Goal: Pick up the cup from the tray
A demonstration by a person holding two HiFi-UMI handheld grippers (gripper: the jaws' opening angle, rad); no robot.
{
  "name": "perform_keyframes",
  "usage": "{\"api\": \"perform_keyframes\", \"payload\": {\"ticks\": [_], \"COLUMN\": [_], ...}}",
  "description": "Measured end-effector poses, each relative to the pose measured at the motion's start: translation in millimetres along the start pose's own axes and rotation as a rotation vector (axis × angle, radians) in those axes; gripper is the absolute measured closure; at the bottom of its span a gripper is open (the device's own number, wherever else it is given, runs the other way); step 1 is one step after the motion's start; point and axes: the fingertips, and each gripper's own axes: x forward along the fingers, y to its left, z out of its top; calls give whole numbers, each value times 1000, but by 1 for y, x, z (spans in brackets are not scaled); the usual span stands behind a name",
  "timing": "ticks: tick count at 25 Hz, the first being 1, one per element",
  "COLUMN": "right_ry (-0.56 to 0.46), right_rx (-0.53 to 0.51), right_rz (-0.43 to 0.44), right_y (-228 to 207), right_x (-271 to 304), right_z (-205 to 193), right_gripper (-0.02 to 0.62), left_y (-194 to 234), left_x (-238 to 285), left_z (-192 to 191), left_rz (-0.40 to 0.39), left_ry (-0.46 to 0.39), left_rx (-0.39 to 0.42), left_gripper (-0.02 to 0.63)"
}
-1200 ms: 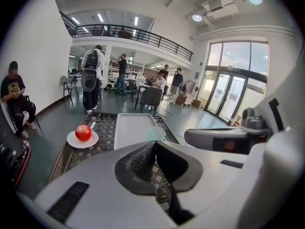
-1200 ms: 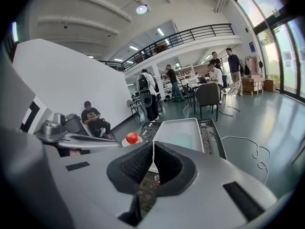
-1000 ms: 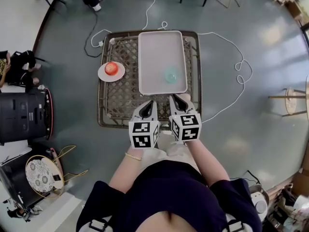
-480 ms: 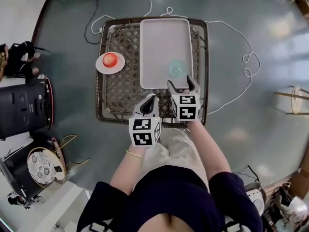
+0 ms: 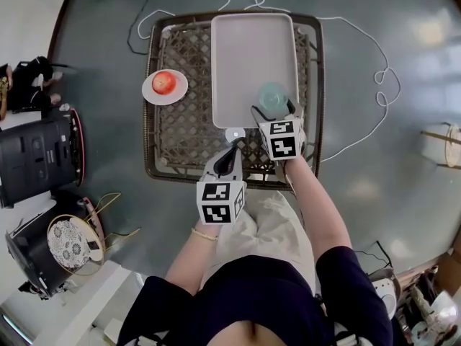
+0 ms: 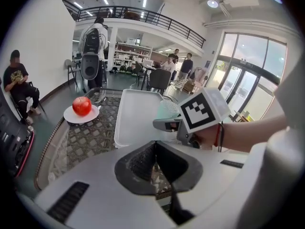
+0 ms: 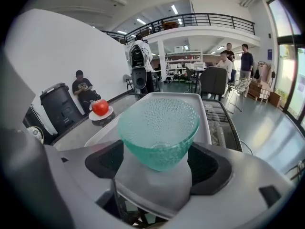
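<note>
A teal dimpled glass cup stands upright on the near right corner of the white tray. My right gripper reaches over the tray's near edge, its jaws opening wide with the cup between them. The pads flank the cup's lower part and do not press on it. My left gripper hovers shut over the wicker table, just short of the tray, with nothing in it. From the left gripper view, the cup peeks out behind the right gripper's marker cube.
A red apple lies on a small white plate at the table's left edge. A white cable loops over the floor to the right. A black bin stands to the left, and people sit and stand further off.
My right gripper has moved forward over the tray's near edge to the cup, and its jaws have gone from shut to wide apart. The left gripper stays shut near the table's front.
</note>
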Motion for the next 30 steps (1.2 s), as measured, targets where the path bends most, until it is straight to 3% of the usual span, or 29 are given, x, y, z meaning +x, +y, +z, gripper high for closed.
{"api": "perform_keyframes", "payload": {"ticks": [14,30], "right_ry": [-6,-74], "right_rx": [-43,-22], "right_rz": [-30,-8], "right_y": [-9,10], "right_x": [14,-29], "right_z": [14,34], "right_gripper": [211,212], "left_y": [8,8], "left_x": [8,-4], "left_z": [-21,2], "left_rz": [4,1], "left_ry": [56,-7], "left_rx": [1,19], "left_gripper": [597,597]}}
